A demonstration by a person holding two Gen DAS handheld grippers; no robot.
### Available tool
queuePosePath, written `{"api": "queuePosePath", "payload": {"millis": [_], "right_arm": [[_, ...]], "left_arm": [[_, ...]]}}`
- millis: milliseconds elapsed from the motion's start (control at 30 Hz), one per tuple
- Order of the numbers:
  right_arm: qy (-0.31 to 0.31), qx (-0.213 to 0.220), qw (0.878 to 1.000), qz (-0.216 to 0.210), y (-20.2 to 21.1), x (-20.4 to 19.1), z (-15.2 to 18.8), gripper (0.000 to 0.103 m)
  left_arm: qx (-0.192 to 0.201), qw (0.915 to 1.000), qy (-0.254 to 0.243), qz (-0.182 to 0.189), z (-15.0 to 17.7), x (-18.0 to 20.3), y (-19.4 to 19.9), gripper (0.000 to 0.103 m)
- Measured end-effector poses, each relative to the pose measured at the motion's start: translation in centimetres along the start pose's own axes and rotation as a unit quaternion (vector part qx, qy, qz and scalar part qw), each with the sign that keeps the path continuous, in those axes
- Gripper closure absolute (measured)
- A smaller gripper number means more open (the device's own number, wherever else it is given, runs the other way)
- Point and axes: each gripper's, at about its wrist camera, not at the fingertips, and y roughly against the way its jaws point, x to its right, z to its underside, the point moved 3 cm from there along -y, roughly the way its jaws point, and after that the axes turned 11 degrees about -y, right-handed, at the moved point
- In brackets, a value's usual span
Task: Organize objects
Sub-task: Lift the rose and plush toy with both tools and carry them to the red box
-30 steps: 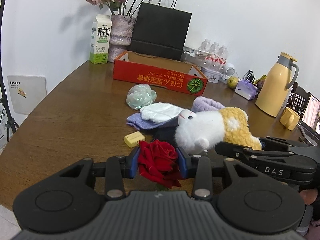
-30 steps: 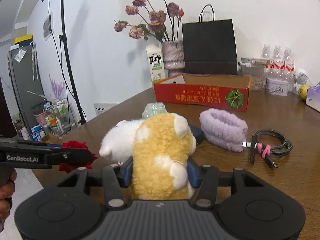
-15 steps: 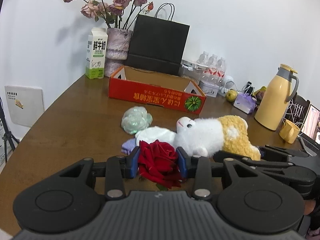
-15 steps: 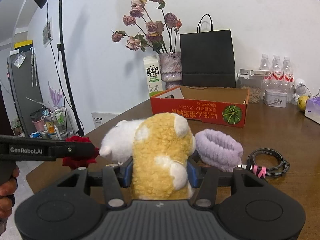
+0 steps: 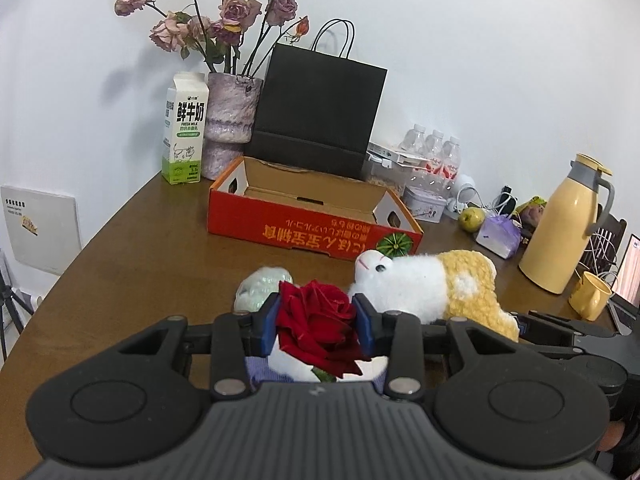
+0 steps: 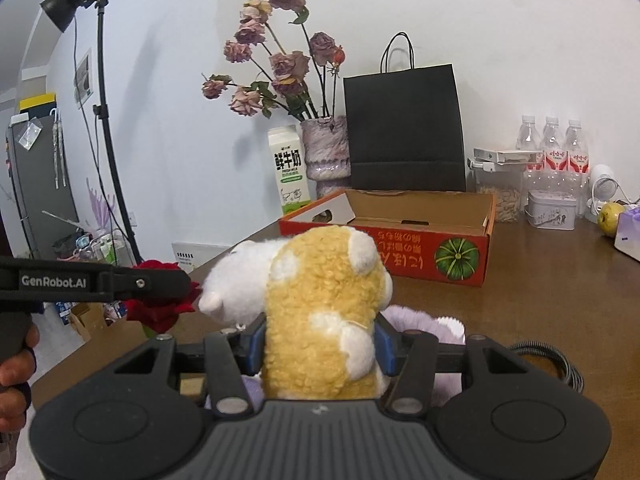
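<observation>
My left gripper (image 5: pixel 317 320) is shut on a red rose (image 5: pixel 316 322) and holds it above the table. My right gripper (image 6: pixel 320 346) is shut on a white and yellow plush toy (image 6: pixel 320 312), also lifted. The toy shows in the left wrist view (image 5: pixel 432 288) just right of the rose. The rose shows in the right wrist view (image 6: pixel 164 304) at the left, in the left gripper. An open red cardboard box (image 5: pixel 312 220) stands ahead of both, empty inside, also in the right wrist view (image 6: pixel 400 244).
On the table lie a pale green bundle (image 5: pixel 260 286), a purple cloth with a white item (image 5: pixel 280 364), a purple headband (image 6: pixel 416 320) and a black cable (image 6: pixel 560 364). Behind the box stand a milk carton (image 5: pixel 184 128), a flower vase (image 5: pixel 232 120), a black bag (image 5: pixel 316 116), bottles and a yellow thermos (image 5: pixel 564 228).
Both grippers have risen and moved toward the red box with the rose and the plush toy. The box now looks nearer and its inside shows.
</observation>
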Motion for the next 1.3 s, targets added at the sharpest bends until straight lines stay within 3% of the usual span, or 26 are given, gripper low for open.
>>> {"api": "queuePosePath", "payload": {"millis": [933,1300], "right_arm": [[-0.018,0.022,0.999,0.016,-12.6,3.0,-10.3,0.052],[-0.038,0.018,0.998,0.045,-18.0,4.6,-13.0,0.052]], "left_arm": [[0.013,0.9998,-0.004,-0.012,-9.9,-4.2,-13.5,0.065],[0.009,0.9999,0.004,-0.005,-12.8,-6.2,-19.8,0.065]]}}
